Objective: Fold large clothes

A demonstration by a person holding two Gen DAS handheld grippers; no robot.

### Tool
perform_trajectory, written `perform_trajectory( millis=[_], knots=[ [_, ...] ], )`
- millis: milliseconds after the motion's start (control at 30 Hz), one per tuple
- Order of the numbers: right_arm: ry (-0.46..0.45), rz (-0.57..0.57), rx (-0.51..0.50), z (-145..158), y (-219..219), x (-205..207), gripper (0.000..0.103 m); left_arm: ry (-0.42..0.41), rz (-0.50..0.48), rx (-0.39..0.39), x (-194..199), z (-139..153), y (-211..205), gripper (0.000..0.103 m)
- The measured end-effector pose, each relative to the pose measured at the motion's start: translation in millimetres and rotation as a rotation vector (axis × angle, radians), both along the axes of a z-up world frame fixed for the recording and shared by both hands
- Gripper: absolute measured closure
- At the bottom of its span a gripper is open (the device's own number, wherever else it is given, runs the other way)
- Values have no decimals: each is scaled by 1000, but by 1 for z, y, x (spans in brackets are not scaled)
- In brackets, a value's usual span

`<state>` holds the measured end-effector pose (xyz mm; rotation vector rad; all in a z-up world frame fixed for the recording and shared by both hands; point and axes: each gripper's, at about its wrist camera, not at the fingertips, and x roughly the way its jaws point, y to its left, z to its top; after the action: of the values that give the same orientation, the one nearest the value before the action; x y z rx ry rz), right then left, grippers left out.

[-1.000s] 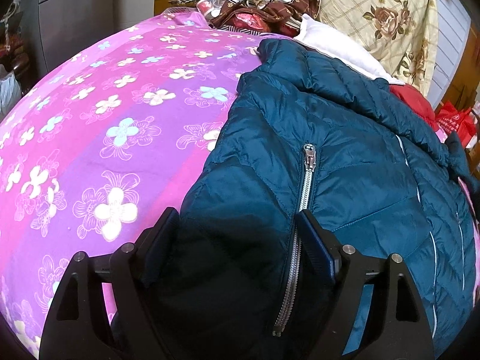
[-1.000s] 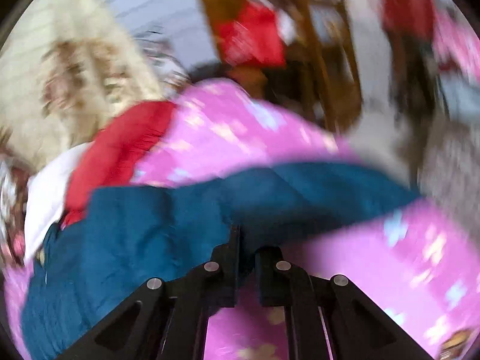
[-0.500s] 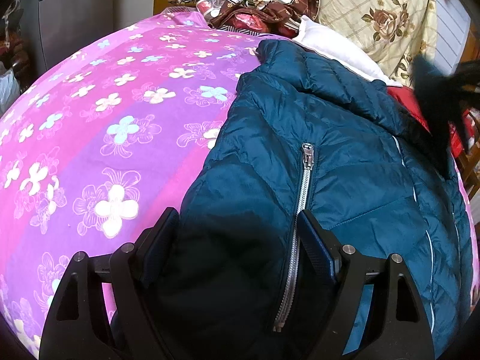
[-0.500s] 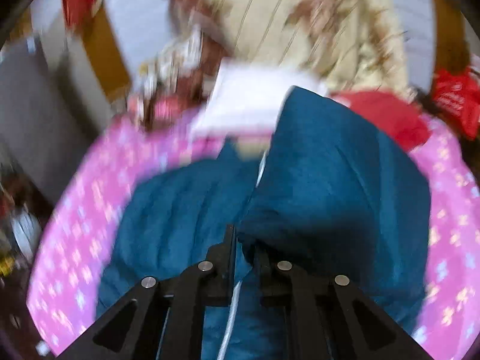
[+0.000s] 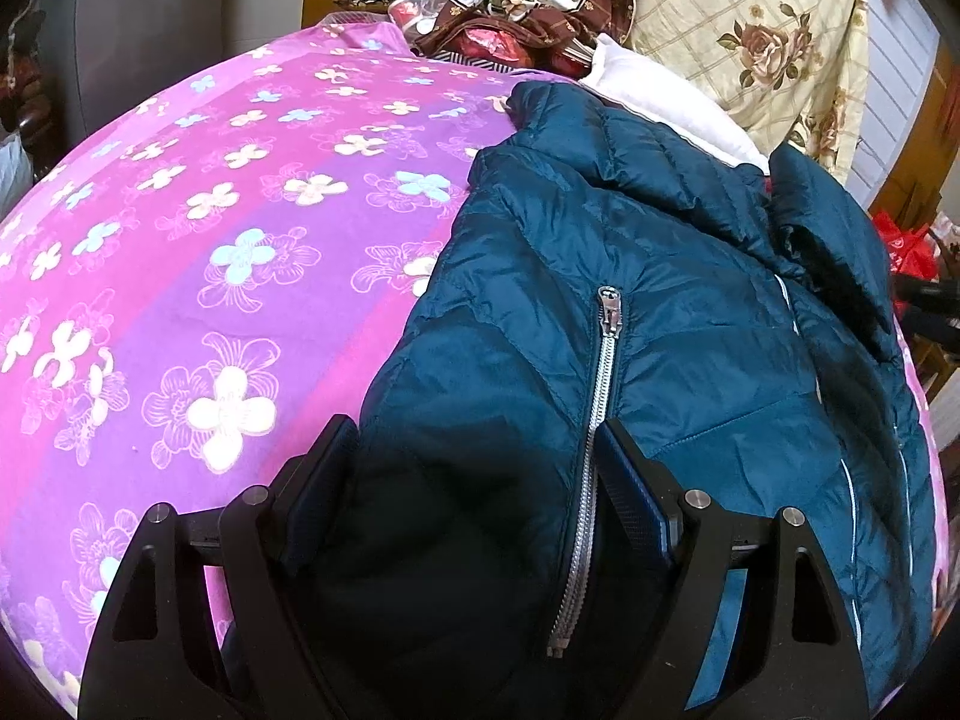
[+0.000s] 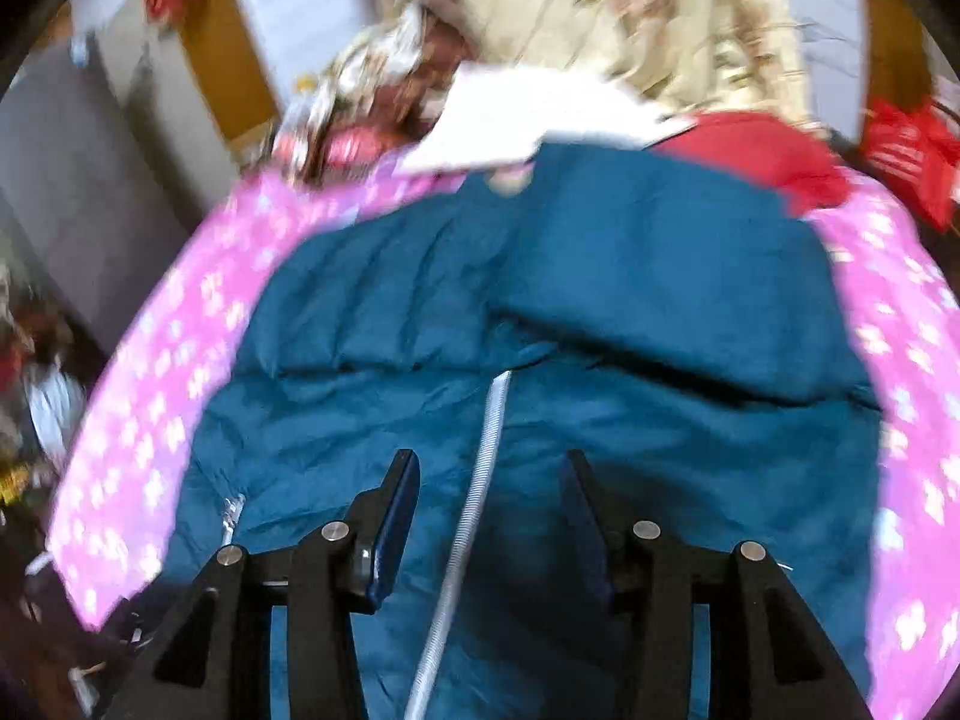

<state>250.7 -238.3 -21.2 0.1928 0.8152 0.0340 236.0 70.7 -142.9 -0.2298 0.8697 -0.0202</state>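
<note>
Right wrist: blurred teal quilted jacket (image 6: 630, 276)

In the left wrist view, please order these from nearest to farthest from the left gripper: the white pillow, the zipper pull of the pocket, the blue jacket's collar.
From the left gripper:
1. Zipper pull, just ahead of the fingers, slightly right, on the blue jacket.
2. Collar, farther up, at the jacket's far end.
3. White pillow, behind the collar, to its right.

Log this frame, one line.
jacket: sleeve folded across front | left hand-held gripper: open over hem | right hand-held gripper: jaws just opened, nothing held
</note>
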Motion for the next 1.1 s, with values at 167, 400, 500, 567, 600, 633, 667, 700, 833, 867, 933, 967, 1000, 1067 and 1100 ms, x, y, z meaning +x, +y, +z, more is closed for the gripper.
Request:
perform_trajectory(
  millis=[167, 400, 500, 567, 600, 633, 667, 700, 833, 867, 933, 967, 1000, 1067, 1100],
  knots=[
    [-61, -250, -58, 16, -70, -1, 70, -1, 1, 1, -1, 0, 0, 22],
    [46, -558, 48, -27, -154, 68, 76, -2, 1, 0, 0, 0, 0, 22],
    [58, -461, 191, -34, -145, 90, 79, -1, 1, 3, 0, 0, 0, 22],
    [53, -350, 175, -28, -116, 108, 79, -1, 1, 3, -1, 1, 0, 22],
    [45, -295, 177, -23, -99, 117, 79, -2, 2, 1, -1, 2, 1, 22],
    [35, -233, 189, -16, -77, 128, 79, -7, 5, -1, -2, 3, 1, 22],
    [29, -194, 196, -12, -61, 137, 79, -19, 11, -4, -4, 5, 2, 22],
    [24, -155, 194, -7, -43, 148, 79, -43, 22, -9, -7, 9, 4, 22],
    [25, 32, 152, 6, 49, 185, 79, -135, 36, 10, -18, 26, 4, 22],
    [33, 74, 125, 4, 70, 189, 79, -149, 34, 20, -20, 28, 3, 22],
    [50, 159, 64, 3, 108, 193, 79, -157, 25, 43, -21, 31, 1, 22],
    [50, 202, 34, 4, 124, 190, 79, -149, 23, 49, -20, 30, 2, 22],
    [43, 218, -8, 5, 134, 185, 79, -142, 23, 47, -20, 30, 2, 22],
    [25, 191, -75, 7, 143, 179, 78, -133, 26, 34, -19, 30, 6, 22],
    [20, 171, -93, 8, 142, 178, 78, -135, 32, 31, -19, 30, 7, 22]
  ],
)
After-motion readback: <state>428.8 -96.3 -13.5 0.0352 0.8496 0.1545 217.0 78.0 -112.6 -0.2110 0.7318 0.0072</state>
